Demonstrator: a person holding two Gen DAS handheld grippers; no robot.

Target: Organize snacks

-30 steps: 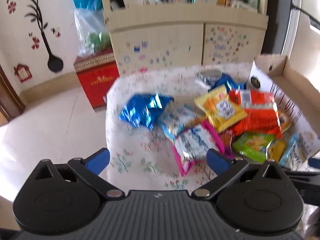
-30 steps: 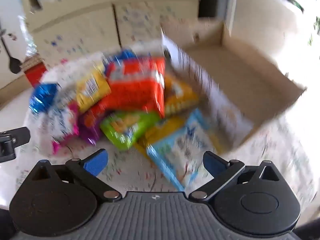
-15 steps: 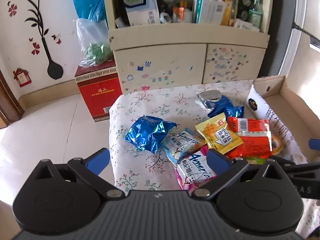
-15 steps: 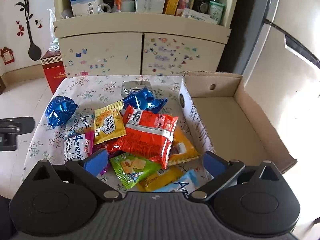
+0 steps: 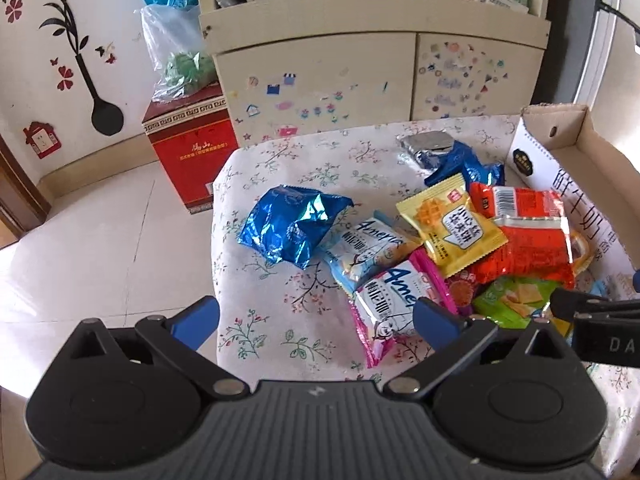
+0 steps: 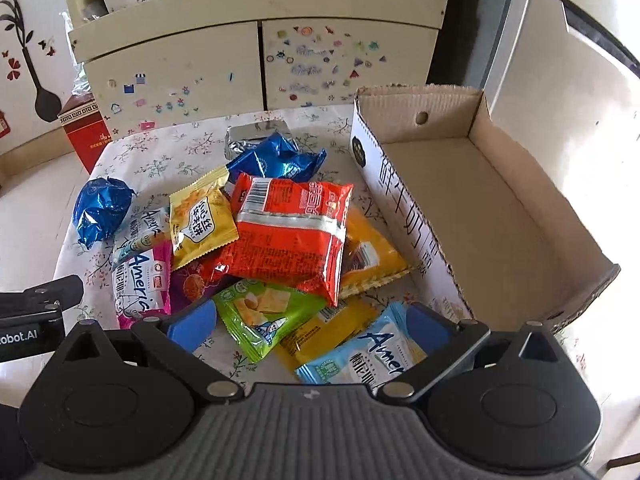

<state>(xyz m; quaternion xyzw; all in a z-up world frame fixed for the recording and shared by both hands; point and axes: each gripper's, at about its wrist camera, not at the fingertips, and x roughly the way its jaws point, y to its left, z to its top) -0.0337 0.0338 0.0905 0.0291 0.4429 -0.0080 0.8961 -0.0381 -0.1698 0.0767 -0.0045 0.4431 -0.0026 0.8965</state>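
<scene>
At the far left, beyond the desk [image 5: 256, 152] with its floral cloth, a red carton [image 5: 192, 152] stood on the floor before a stickered cabinet [image 5: 320, 76]. The left claw [image 5: 316, 318] hung over the desk's near edge with its blue fingers [image 5: 196, 316] spread wide apart and nothing between them. Just ahead of it a crumpled blue foil bag [image 5: 288, 228] lay a little apart from the heap. Next came a pink-edged white packet [image 5: 396, 300], overlapped by a yellow packet [image 5: 452, 228], which in turn leaned on the large red packet [image 6: 288, 236] crowning the pile. A silver foil pack [image 6: 248, 136] and another blue foil bag [image 6: 280, 158] sat behind. The right claw [image 6: 310, 328] hovered at the pile's near side, its fingers likewise wide apart and holding nothing, with a green packet [image 6: 264, 312] and a light blue packet [image 6: 360, 356] lying between them. To the right, touching the snacks, the open cardboard box [image 6: 500, 216] held no snacks that could be seen.
</scene>
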